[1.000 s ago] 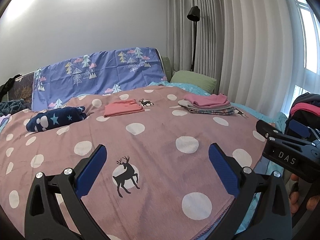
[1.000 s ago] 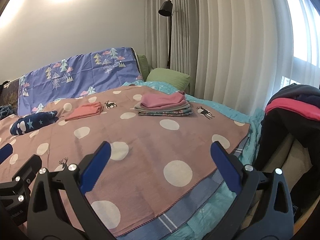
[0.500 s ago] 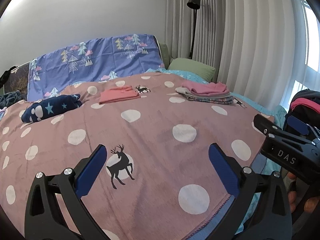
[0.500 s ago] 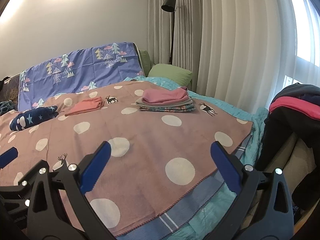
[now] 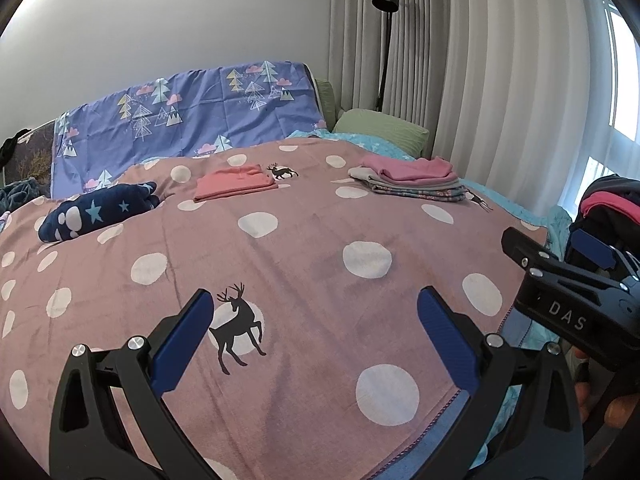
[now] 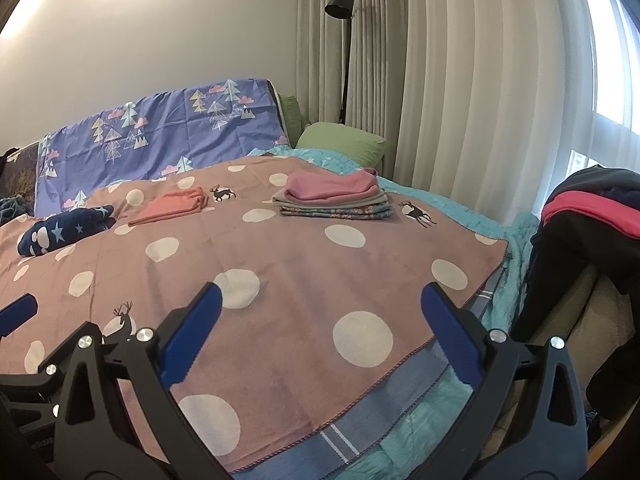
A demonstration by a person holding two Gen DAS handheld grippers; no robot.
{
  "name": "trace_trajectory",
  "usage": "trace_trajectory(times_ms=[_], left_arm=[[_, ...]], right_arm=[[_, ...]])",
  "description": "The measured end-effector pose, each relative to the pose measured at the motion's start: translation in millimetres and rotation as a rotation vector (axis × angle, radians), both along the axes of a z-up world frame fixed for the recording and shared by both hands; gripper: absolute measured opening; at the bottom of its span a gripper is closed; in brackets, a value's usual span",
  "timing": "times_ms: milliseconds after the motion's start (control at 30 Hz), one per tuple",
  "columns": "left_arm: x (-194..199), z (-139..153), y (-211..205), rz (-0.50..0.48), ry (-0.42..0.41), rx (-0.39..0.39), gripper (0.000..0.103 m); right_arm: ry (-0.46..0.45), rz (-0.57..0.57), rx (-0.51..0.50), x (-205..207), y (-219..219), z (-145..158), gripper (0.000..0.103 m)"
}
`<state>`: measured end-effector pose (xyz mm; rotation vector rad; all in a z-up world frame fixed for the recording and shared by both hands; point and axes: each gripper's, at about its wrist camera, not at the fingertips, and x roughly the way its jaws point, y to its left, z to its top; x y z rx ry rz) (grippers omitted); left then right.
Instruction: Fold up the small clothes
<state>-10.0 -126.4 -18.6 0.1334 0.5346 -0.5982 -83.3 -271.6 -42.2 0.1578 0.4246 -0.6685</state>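
A folded stack with a pink piece on top [image 5: 412, 178] [image 6: 336, 194] lies at the far right of the bed. A folded salmon garment [image 5: 234, 182] [image 6: 172, 209] lies in the far middle. A navy star-print garment [image 5: 100, 212] [image 6: 64, 230] lies bunched at the far left. My left gripper [image 5: 316, 340] is open and empty, above the near part of the pink polka-dot blanket [image 5: 320, 248]. My right gripper [image 6: 320, 336] is open and empty, above the blanket's near right edge [image 6: 400, 364]. It also shows at the right of the left wrist view [image 5: 568, 280].
A pile of dark and pink clothes [image 6: 588, 208] [image 5: 608, 204] hangs over a chair right of the bed. A purple tree-print sheet [image 5: 188, 120] covers the headboard. A green pillow [image 6: 340, 144] and a black floor lamp [image 6: 340, 0] stand by the curtains.
Both grippers have shifted slightly, so the bed sits a little lower in the views than half a second ago. Nothing was taken hold of; the clothes have not moved.
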Motion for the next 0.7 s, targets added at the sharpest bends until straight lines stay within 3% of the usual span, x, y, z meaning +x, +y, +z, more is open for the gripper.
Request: trace_trajectory(times_ms=[700], left_arm=[[-3.9, -7.4, -2.7, 0.000, 0.009, 0.010, 0.102]], right_arm=[[0.006, -0.015, 0.014, -5.3, 0.0, -6.7, 0.101]])
